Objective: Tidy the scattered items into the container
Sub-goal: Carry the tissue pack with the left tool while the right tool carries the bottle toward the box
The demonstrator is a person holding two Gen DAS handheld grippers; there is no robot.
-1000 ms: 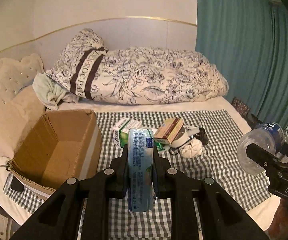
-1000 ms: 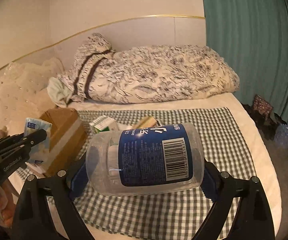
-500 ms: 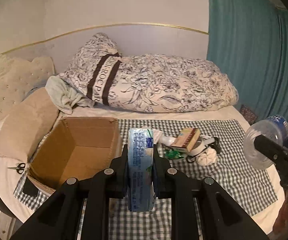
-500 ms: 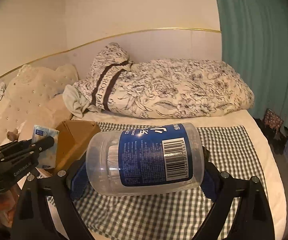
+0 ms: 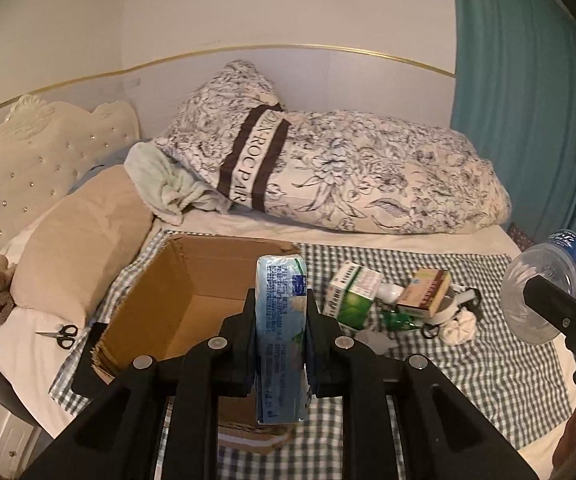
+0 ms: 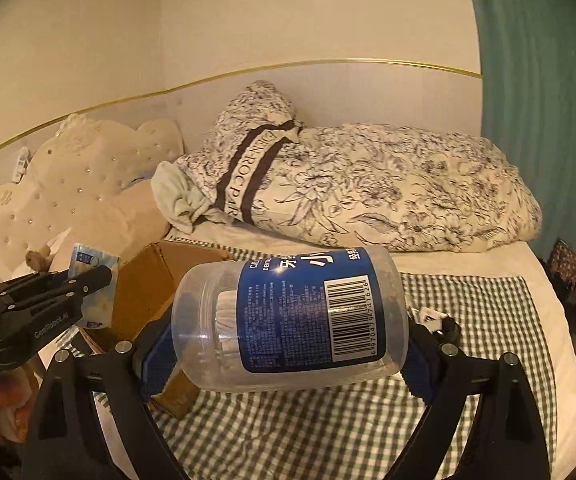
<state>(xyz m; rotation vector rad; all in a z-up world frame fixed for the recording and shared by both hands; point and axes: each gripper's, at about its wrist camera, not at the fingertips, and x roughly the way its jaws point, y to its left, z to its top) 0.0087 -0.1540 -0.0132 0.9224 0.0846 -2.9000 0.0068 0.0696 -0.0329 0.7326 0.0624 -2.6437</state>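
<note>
Left wrist view: our left tongs clamp a tissue pack above the cardboard box; the right tongs pinch a slippery plastic jar that we judge could roll free.

I'm working in a home bedroom. A bed fills my view, with a tufted cream headboard at ten o'clock and a rolled floral duvet at twelve. A tan pillow lies at nine o'clock, a checked cloth covers the mattress in front, and a teal curtain hangs at two o'clock against plain cream walls.
</note>
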